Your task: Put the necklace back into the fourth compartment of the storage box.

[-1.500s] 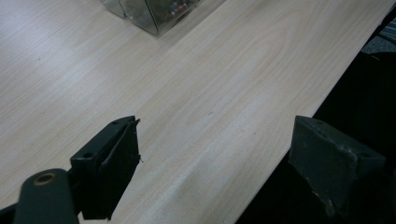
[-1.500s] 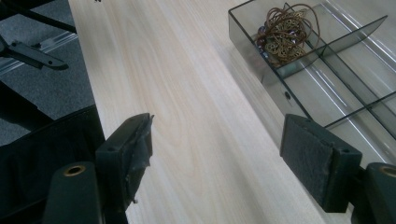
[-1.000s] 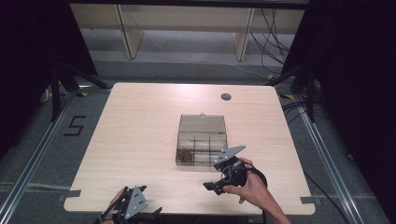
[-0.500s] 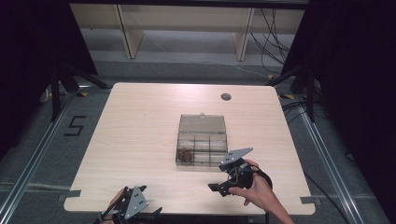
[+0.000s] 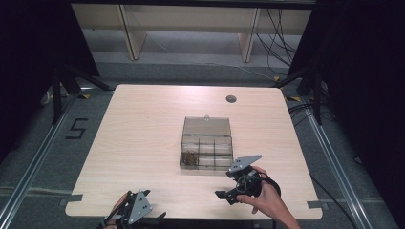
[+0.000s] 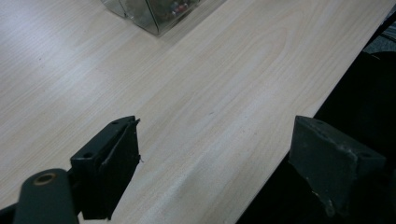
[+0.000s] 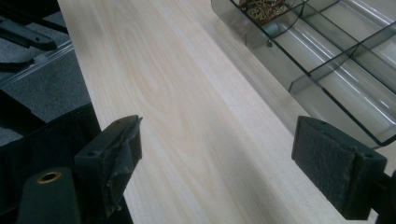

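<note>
A clear plastic compartment box (image 5: 207, 143) lies at the table's middle with its lid open and small brass parts (image 5: 189, 158) in its near-left compartment. My right gripper (image 5: 227, 187), held in a hand, hovers just in front of the box near the table's front edge. Its jaws (image 7: 215, 154) stand wide open over bare wood, with the box (image 7: 327, 51) and brass parts (image 7: 261, 9) off to one side. My left gripper (image 5: 144, 212) is at the front-left edge. It is open (image 6: 215, 154) and holds nothing, and a corner of the box (image 6: 154, 11) shows far ahead.
The light wooden table (image 5: 138, 133) has a round cable hole (image 5: 231, 99) at the back right. A floor mark reading 5 (image 5: 76, 129) is left of the table. Shelving legs and cables stand behind it. The table's front edge (image 6: 299, 135) runs under the left gripper.
My right gripper has drawn back from the box toward the front edge and slightly right. The left gripper has stayed where it was.
</note>
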A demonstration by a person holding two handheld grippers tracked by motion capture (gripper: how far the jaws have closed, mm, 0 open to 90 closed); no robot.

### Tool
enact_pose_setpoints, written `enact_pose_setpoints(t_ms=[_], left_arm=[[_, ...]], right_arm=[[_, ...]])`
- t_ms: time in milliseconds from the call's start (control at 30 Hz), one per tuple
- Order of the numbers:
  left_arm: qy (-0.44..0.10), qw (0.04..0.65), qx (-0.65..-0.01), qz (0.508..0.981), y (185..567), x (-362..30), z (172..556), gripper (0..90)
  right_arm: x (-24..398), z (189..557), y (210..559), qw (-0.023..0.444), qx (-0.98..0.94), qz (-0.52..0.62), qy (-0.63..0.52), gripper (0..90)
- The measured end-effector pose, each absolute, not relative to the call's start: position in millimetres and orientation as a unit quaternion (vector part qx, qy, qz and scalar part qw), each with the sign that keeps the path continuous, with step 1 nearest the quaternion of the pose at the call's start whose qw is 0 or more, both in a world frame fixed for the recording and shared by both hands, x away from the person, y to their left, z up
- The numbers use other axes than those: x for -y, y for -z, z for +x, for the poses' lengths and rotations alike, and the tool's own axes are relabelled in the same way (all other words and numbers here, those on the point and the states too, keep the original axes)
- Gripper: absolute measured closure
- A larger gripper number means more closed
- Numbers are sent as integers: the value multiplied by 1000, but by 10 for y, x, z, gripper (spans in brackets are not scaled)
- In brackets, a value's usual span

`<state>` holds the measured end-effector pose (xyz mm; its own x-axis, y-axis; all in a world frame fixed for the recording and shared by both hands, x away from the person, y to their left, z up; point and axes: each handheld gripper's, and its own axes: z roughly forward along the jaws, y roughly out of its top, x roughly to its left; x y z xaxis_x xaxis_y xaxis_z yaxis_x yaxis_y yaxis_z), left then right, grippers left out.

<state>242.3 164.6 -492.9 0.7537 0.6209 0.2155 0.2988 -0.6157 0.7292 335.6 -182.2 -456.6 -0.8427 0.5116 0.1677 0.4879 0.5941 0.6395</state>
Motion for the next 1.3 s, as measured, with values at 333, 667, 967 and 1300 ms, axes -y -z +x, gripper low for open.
enact_pose_setpoints(t_ms=[333,667,967,1300], left_arm=[[-227,354,-273,866,4929,-1647,2413,155],[-227,352,-273,866,4929,-1646,2414,155],[-228,353,-271,866,4929,-1639,2414,156],[-227,350,-268,868,4929,-1636,2415,156]], right_arm=[[1853,3320,4632,22,-895,281,-344,169],[1923,3275,4668,25,-892,286,-348,171],[1987,3220,4693,24,-892,291,-345,170],[2050,3154,4745,25,-887,295,-354,171]])
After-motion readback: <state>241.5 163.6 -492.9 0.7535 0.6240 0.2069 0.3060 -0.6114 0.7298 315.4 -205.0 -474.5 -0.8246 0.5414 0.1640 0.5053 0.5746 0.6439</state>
